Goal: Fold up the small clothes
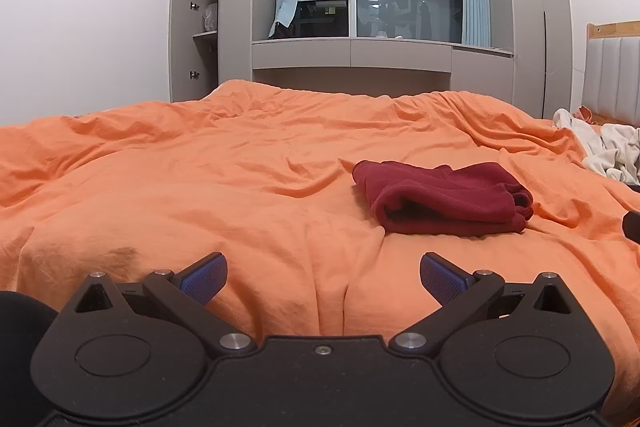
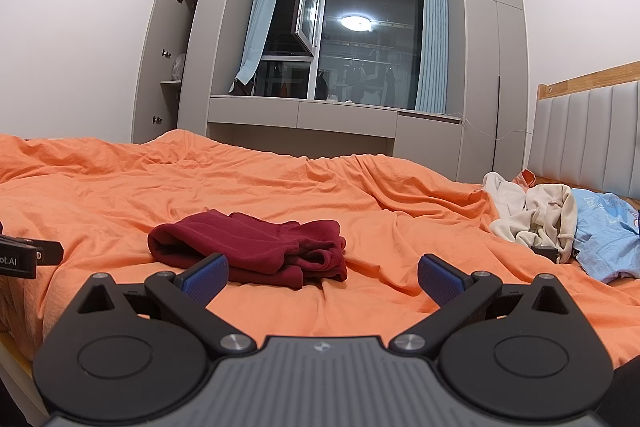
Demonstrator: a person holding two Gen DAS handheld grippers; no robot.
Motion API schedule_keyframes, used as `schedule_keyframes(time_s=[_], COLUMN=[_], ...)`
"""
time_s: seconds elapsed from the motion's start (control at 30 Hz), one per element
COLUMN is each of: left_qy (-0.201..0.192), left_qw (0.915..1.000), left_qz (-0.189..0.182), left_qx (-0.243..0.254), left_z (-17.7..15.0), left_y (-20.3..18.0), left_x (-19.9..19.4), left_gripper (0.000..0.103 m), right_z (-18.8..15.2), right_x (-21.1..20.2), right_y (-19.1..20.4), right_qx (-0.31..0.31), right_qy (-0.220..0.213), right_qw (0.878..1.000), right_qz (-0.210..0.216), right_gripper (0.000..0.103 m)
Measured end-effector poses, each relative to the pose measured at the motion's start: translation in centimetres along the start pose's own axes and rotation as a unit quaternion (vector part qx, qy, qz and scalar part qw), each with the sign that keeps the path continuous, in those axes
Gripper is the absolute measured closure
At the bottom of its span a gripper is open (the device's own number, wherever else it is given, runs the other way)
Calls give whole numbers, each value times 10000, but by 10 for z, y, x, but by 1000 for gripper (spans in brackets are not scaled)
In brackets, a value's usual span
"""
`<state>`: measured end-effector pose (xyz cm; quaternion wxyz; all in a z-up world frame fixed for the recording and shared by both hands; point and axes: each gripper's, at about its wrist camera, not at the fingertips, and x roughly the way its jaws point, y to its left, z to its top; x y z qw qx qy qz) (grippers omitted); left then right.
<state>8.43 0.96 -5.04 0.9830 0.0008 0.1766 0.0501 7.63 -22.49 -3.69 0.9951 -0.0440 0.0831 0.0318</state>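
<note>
— What do you see, biggest first?

— Bed (image 2: 280, 187) under a rumpled orange cover. Pale clothes heap (image 2: 536, 215) and a blue garment (image 2: 604, 239) near the headboard. Folded dark red garment (image 2: 256, 247) mid-bed, lying alone.

— And the tools?

— My left hand-held gripper (image 1: 323, 277) is released, empty, short of the red garment. Right hand-held gripper (image 2: 323, 277) likewise spread wide, grasping nothing.

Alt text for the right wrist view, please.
A folded dark red fleece garment lies on a wrinkled orange bedsheet just beyond the open, empty right gripper. Unfolded cream and light blue clothes sit heaped at right.
</note>
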Motion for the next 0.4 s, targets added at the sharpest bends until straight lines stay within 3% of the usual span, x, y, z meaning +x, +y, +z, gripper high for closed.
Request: schedule_keyframes(time_s=[0.4], left_qy=[44], left_qw=[10000], left_qz=[48], left_qx=[-41], left_z=[0], left_y=[-1], left_x=[1], left_gripper=[1], right_z=[-1], right_x=[-1], right_y=[1], right_qx=[-3], right_qy=[30], right_qw=[10000], right_qz=[-13], right_gripper=[0])
